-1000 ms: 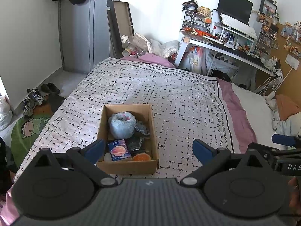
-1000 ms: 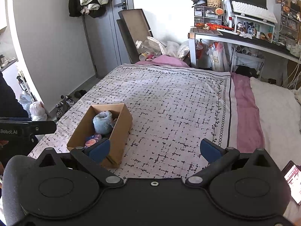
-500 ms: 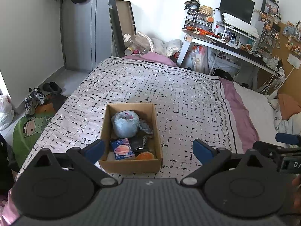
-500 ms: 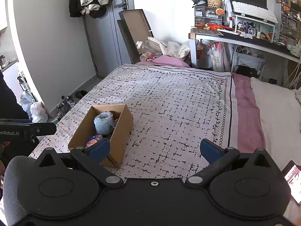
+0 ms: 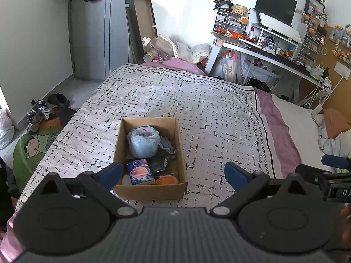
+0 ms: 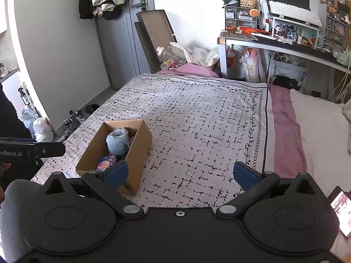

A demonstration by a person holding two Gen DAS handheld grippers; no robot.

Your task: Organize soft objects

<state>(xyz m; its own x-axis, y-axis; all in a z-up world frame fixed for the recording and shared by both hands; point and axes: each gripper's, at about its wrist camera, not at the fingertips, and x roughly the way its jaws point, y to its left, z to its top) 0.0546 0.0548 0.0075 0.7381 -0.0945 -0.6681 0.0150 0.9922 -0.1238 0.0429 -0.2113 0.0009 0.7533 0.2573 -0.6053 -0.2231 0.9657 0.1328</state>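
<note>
Both tongs hang spread wide and empty above the patterned bed (image 5: 197, 100): the left tongs (image 5: 173, 173) over the near end of a cardboard box (image 5: 151, 189), the right tongs (image 6: 178, 174) just right of it. Inside lie a fluffy blue plush (image 5: 143, 141), a blue packet (image 5: 139, 172) and an orange item (image 5: 166, 180).

Open brown cardboard box (image 5: 151, 187) sits on the bed's black-and-white patterned blanket (image 5: 197, 109), near its left edge. Inside: fluffy light-blue plush roll (image 5: 143, 141) at the far end, small dark-blue planet-print pack (image 5: 139, 171) in front of it, round orange item (image 5: 166, 180) right of the pack.
</note>
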